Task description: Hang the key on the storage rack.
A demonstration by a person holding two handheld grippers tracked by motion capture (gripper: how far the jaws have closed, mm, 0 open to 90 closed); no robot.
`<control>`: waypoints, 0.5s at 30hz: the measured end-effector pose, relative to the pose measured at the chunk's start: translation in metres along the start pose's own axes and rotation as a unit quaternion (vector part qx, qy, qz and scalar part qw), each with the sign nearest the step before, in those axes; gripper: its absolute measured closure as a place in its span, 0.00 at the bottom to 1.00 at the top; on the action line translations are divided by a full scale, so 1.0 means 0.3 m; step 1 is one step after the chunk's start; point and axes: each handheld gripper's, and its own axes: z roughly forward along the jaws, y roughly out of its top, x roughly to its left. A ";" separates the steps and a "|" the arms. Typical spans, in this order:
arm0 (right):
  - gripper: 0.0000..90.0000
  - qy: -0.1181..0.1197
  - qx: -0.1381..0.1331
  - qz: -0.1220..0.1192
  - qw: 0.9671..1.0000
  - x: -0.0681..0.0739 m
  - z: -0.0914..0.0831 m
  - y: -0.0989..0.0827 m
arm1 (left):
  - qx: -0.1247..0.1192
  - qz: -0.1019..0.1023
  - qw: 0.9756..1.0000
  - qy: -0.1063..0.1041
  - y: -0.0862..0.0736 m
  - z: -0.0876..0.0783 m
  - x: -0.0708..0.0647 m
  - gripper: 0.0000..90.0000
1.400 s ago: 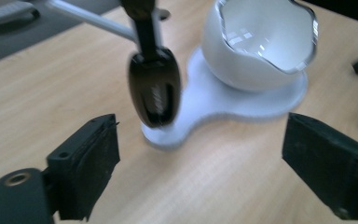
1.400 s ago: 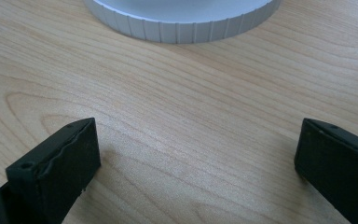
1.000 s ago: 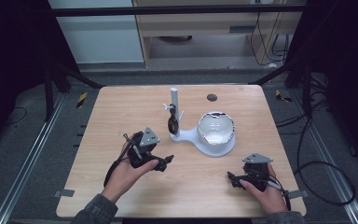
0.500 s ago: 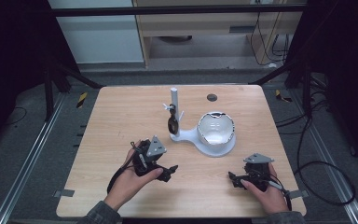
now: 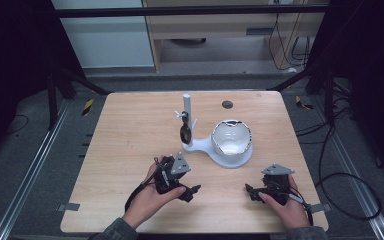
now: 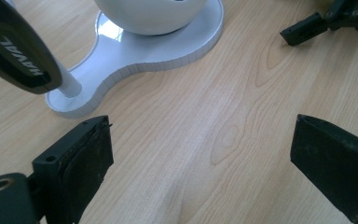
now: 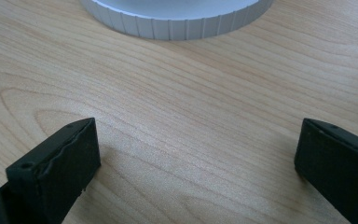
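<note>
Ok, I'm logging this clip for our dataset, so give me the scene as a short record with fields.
surface: wooden table
stand: white stand with upright post and bowl
hanging item: dark key fob on the post, lettered HAVAL
left gripper: open, near the stand's base, holding nothing
right gripper: open, low over the table, holding nothing
other: dark round spot at the table's far edge
</note>
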 end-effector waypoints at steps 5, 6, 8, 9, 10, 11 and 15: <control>0.00 0.000 0.000 0.000 1.000 0.000 0.000 0.000 | 0.006 -0.003 1.000 -0.002 -0.016 0.023 0.005 0.06; 0.00 0.000 0.000 0.000 1.000 0.000 0.000 0.000 | 0.007 -0.005 1.000 -0.002 -0.021 0.027 0.007 0.05; 0.00 0.000 0.000 0.000 1.000 0.000 0.000 0.000 | 0.011 -0.008 1.000 -0.003 -0.031 0.036 0.011 0.05; 0.00 0.000 0.000 0.000 1.000 0.000 0.000 0.000 | 0.012 -0.009 1.000 -0.001 -0.035 0.039 0.012 0.06; 0.00 0.000 0.000 0.000 1.000 0.000 0.000 0.000 | 0.014 -0.012 1.000 -0.003 -0.042 0.046 0.015 0.06; 0.00 0.000 0.000 0.000 1.000 0.000 0.000 0.000 | 0.015 -0.014 1.000 -0.002 -0.047 0.050 0.018 0.06; 0.00 0.000 0.000 0.000 1.000 0.000 0.000 0.000 | 0.023 -0.022 0.999 0.003 -0.070 0.068 0.034 0.06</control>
